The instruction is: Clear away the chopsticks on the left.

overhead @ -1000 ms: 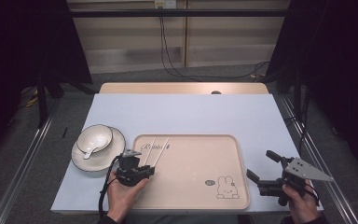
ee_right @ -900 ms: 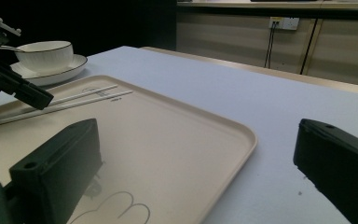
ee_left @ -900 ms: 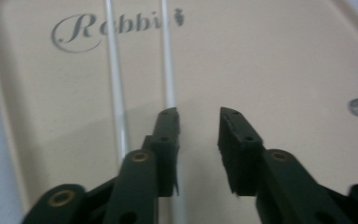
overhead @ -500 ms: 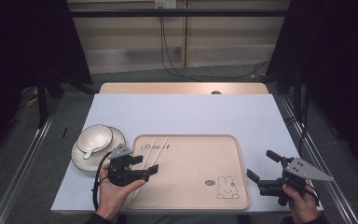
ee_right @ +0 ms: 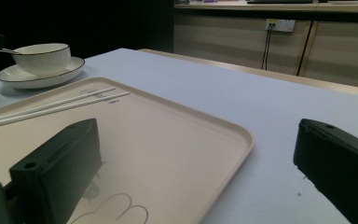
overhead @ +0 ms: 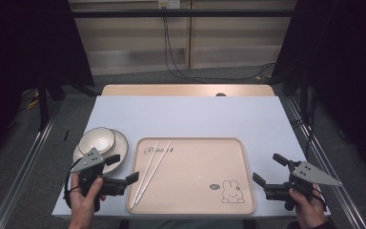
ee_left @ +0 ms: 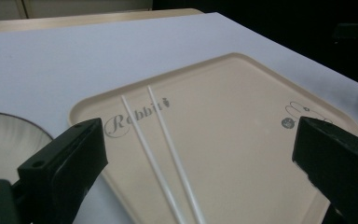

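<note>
Two white chopsticks (overhead: 148,172) lie side by side on the left part of a beige tray (overhead: 195,167) printed with a rabbit. My left gripper (overhead: 124,168) hovers by the tray's left rim, pointing right. Its jaws have just been opening and now stand wide with nothing between them. In the left gripper view the chopsticks (ee_left: 161,154) rest on the tray (ee_left: 242,135) beyond the left gripper (ee_left: 198,158). My right gripper (overhead: 267,168) stands open at the tray's right rim, pointing left. In the right gripper view the right gripper (ee_right: 196,168) frames the tray (ee_right: 177,135) and the far chopsticks (ee_right: 56,106).
A white bowl (overhead: 99,140) sits on a white plate (overhead: 120,149) left of the tray, just beyond my left hand; the bowl (ee_right: 42,56) and plate (ee_right: 42,75) also appear in the right gripper view. The pale tabletop (overhead: 195,114) stretches behind the tray.
My left gripper drew back to the left from the chopsticks' near ends, lifted a little, and its jaws spread apart. The chopsticks stay on the tray. The right gripper kept still.
</note>
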`<state>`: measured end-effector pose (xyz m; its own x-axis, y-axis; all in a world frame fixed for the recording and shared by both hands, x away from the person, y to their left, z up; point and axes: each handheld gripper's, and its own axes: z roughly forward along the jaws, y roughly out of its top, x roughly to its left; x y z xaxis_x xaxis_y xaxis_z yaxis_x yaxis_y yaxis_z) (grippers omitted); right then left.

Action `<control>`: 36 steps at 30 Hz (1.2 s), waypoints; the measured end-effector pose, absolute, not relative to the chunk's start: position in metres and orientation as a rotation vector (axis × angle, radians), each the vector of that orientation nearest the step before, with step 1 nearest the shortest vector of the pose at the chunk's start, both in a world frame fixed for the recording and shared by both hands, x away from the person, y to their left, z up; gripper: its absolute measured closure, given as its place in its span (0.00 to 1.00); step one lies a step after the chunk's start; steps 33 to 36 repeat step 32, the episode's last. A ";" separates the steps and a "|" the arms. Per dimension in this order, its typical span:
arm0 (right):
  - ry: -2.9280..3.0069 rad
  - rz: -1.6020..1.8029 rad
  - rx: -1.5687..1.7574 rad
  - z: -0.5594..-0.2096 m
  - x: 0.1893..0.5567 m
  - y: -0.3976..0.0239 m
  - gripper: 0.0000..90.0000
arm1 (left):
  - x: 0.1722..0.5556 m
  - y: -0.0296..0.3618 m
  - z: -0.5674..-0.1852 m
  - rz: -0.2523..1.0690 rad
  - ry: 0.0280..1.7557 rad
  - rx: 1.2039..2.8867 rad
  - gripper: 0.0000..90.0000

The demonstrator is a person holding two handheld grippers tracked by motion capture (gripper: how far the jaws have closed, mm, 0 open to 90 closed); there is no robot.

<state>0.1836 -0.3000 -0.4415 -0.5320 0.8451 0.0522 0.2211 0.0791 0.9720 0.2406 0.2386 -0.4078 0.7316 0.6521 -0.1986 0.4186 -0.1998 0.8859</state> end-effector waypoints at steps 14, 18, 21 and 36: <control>1.827 1.472 1.039 -0.442 0.184 -0.300 0.00 | 0.214 0.292 -0.421 0.403 0.897 1.773 0.03; 1.833 1.471 1.036 -0.442 0.185 -0.300 0.00 | 0.206 0.301 -0.424 0.428 0.938 1.737 0.03; 1.841 1.470 1.025 -0.442 0.185 -0.300 0.00 | 0.198 0.312 -0.432 0.445 0.963 1.665 0.03; 1.847 1.467 1.043 -0.443 0.187 -0.298 0.00 | 0.198 0.314 -0.436 0.472 1.021 1.619 0.02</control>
